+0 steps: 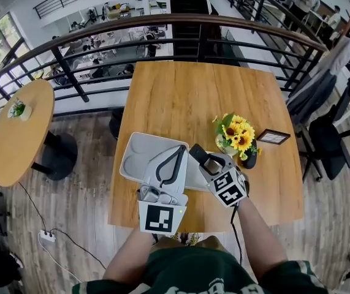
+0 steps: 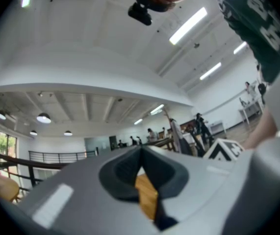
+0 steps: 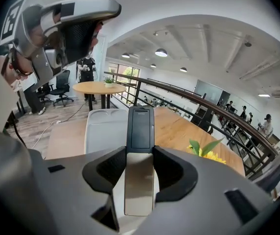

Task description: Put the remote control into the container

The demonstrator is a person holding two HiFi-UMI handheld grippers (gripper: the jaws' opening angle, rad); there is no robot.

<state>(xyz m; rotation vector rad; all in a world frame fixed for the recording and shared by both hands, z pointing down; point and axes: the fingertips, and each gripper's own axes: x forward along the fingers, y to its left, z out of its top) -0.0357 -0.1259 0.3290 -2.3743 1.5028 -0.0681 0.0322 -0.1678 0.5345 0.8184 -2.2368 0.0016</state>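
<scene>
Right gripper (image 3: 140, 153) fingers pinch a slim rectangular remote control (image 3: 140, 126), glossy black above, matte silver below; left gripper (image 2: 140, 153) fingers pressed together; rounded pale-grey container (image 1: 136, 155) on wood-grain worktop (image 1: 187, 97)

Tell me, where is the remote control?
Head view: the remote control is held in the right gripper, between the grey container and the yellow flowers.
</scene>
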